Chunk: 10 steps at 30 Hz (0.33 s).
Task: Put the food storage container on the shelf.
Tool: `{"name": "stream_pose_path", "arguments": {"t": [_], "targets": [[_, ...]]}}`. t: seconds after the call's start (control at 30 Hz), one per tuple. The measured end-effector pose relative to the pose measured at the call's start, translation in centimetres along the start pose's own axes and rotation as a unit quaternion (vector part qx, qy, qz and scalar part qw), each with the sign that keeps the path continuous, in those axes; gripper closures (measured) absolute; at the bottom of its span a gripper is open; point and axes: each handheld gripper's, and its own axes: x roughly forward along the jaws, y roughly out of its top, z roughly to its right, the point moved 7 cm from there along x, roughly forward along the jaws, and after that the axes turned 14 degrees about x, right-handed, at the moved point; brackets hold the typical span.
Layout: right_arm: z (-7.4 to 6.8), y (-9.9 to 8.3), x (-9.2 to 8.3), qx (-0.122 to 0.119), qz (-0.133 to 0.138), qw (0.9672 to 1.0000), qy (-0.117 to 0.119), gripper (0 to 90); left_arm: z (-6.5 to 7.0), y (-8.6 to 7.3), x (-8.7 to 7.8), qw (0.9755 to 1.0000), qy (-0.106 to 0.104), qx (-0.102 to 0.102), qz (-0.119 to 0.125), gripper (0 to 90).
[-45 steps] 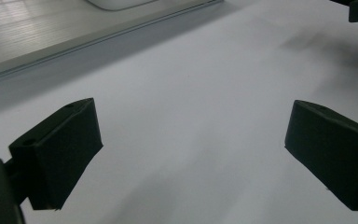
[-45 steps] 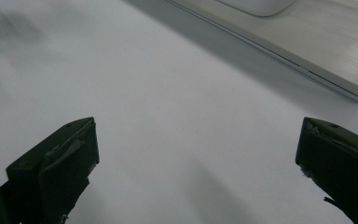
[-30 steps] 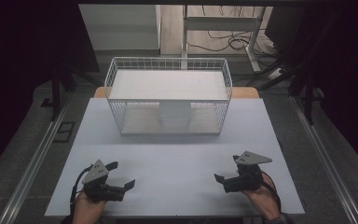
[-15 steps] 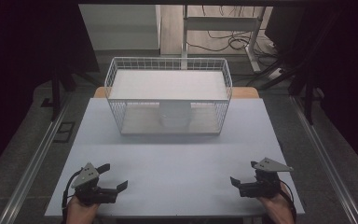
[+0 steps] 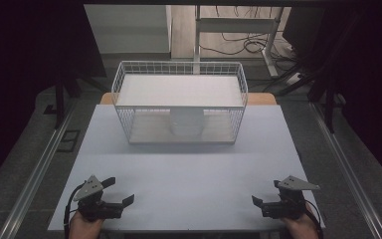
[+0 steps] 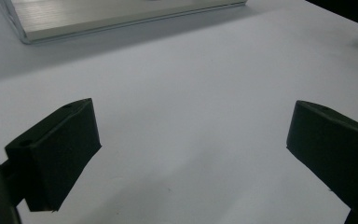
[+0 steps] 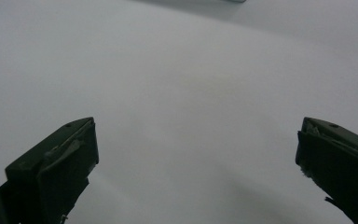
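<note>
A white wire basket (image 5: 179, 107) stands at the back middle of the white table (image 5: 189, 169). A flat white panel (image 5: 179, 90) lies across its upper part, and a white rounded object (image 5: 186, 123) sits inside under it. My left gripper (image 5: 118, 191) rests near the table's front left corner, held by a hand, open. In the left gripper view, the left gripper (image 6: 193, 126) has its jaws wide apart over bare tabletop. My right gripper (image 5: 266, 193) sits near the front right corner, also open. The right gripper (image 7: 196, 140) in its own view has nothing between its jaws.
The basket's pale lower edge (image 6: 121, 18) crosses the top of the left gripper view. A metal rail (image 5: 35, 174) runs along the table's left side, another rail (image 5: 348, 169) along the right. Desk legs and cables (image 5: 238, 45) lie on the floor beyond.
Both grippers have drawn back toward the table's near edge and spread outward toward its corners. The basket has not moved.
</note>
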Motion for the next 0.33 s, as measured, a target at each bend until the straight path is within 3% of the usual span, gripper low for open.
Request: {"name": "stream_pose_path", "arguments": {"t": [0.33], "targets": [[0.03,-0.19,0.36,0.003,-0.020,0.9998,0.004,0.1,-0.36,-0.16,0.07,0.9998,-0.004,-0.021,0.000,2.1]]}}
